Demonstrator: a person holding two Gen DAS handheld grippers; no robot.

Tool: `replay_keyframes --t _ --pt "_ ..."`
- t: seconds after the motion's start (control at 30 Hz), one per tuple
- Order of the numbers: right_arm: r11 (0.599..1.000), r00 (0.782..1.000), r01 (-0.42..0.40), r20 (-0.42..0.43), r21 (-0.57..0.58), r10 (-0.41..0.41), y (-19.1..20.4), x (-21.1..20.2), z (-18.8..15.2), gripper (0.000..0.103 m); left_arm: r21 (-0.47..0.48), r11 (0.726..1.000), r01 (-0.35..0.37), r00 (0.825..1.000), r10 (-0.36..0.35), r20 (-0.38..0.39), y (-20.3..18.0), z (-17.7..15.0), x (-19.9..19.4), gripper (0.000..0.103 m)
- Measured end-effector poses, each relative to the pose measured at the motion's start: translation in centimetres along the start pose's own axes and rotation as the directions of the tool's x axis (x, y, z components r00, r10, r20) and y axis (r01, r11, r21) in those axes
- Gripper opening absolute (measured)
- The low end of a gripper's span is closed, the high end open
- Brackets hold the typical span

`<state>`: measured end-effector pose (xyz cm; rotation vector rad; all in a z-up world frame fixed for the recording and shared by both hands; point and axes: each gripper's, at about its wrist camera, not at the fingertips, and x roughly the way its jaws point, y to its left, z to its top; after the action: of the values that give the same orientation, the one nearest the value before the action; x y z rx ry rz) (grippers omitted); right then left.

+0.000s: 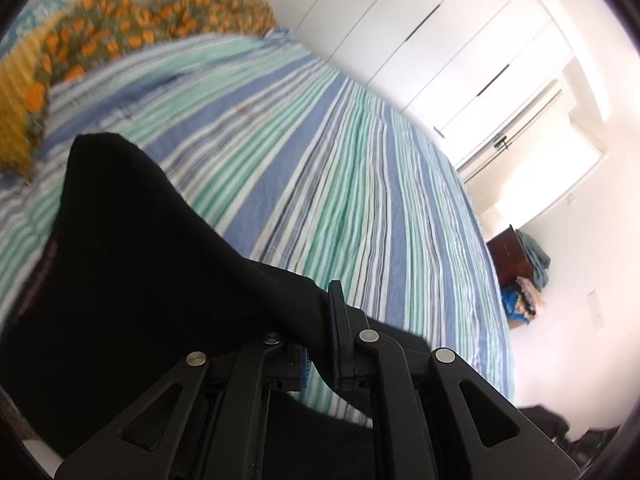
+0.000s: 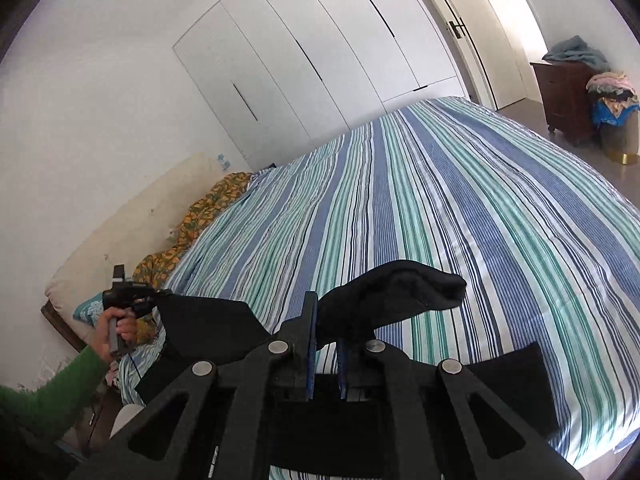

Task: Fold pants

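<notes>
The black pants (image 1: 132, 248) hang lifted above the striped bed (image 1: 340, 152). My left gripper (image 1: 320, 344) is shut on a fold of the black pants, which drapes over its left side and hides the left finger. My right gripper (image 2: 326, 344) is shut on another part of the black pants (image 2: 392, 292), with a bunch of fabric sticking up past the fingertips. In the right wrist view the left gripper (image 2: 128, 296) shows at the far left, held by a hand in a green sleeve, with the pants stretched between both grippers.
The striped blue and green bedcover (image 2: 440, 208) spreads ahead. An orange floral blanket (image 1: 132, 28) and pillows lie at the headboard. White wardrobe doors (image 2: 320, 52) line the wall. A dark wooden dresser (image 2: 564, 96) and a laundry basket (image 2: 618, 128) stand beyond the bed.
</notes>
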<state>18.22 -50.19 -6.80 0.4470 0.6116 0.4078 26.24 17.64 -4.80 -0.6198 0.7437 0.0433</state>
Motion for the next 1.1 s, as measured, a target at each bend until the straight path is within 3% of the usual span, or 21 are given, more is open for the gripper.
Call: replay_keyframes --t 0.1,0.2,0.3,0.37,0.4,0.47,0.53,0.57,0.6,0.8,0.87,0.9,1.0,1.1 --pt "0.999 0.999 0.033 -0.043 0.023 -0.032 -1.7 0.7 0.5 0.009 -0.002 0.999 -0.048 0.999 0.048 0.018 1.8 -7.5 -2.6 0.011" --pt "0.987 0.975 0.137 -0.189 0.082 -0.120 -5.2 2.3 -2.9 0.009 -0.003 0.991 -0.134 0.981 0.133 -0.145 3.5 -16.6 2.7 0.011" --pt "0.946 0.895 0.301 -0.379 0.121 -0.237 -9.7 4.3 -7.5 0.009 -0.018 0.984 -0.178 0.951 0.167 -0.258 5.2 -21.3 5.2 0.010" --pt "0.914 0.833 0.381 -0.481 0.143 -0.272 -11.9 5.4 -9.9 0.009 -0.024 0.984 -0.177 0.952 0.165 -0.258 4.2 -22.0 4.7 0.009" --pt "0.907 0.827 0.390 -0.493 0.159 -0.270 -12.3 5.4 -10.0 0.009 -0.019 0.987 -0.159 0.956 0.150 -0.251 3.9 -21.6 4.7 0.010" --pt "0.916 0.855 0.371 -0.443 0.154 -0.272 -12.1 4.2 -9.3 0.011 0.015 0.988 -0.151 0.960 0.151 -0.234 3.0 -21.6 4.3 0.010" --pt "0.920 0.870 0.347 -0.429 0.181 -0.244 -12.3 3.8 -9.1 0.027 0.021 0.989 -0.148 0.961 0.149 -0.234 3.0 -21.8 4.4 0.010" --pt "0.919 0.874 0.336 -0.431 0.207 -0.223 -12.7 3.7 -9.4 0.047 0.003 0.990 -0.143 0.960 0.140 -0.241 3.3 -21.9 4.6 0.010" --pt "0.916 0.878 0.332 -0.429 0.227 -0.212 -12.8 3.6 -9.6 0.054 -0.014 0.990 -0.138 0.960 0.130 -0.247 3.5 -22.0 4.6 0.010" --pt "0.854 0.937 0.276 -0.322 0.441 -0.136 -15.4 1.2 -9.7 0.054 -0.085 0.991 -0.101 0.969 0.078 -0.234 4.6 -23.1 3.8 0.011" --pt "0.819 0.945 0.264 -0.306 0.509 -0.115 -16.7 1.0 -10.1 0.034 -0.079 0.992 -0.096 0.970 0.076 -0.229 4.7 -23.6 3.6 0.011" --pt "0.807 0.940 0.280 -0.320 0.520 -0.119 -17.1 1.0 -10.3 0.012 -0.069 0.993 -0.098 0.970 0.080 -0.228 4.6 -23.7 3.6 0.009" --pt "0.817 0.925 0.347 -0.314 0.461 -0.216 -16.2 0.2 -9.6 0.012 -0.027 0.996 -0.087 0.968 0.078 -0.237 4.0 -23.9 2.5 0.007" --pt "0.803 0.879 0.463 -0.310 0.375 -0.362 -15.0 -0.5 -9.0 0.012 0.058 0.994 -0.093 0.962 0.104 -0.252 2.2 -24.8 2.7 0.007"
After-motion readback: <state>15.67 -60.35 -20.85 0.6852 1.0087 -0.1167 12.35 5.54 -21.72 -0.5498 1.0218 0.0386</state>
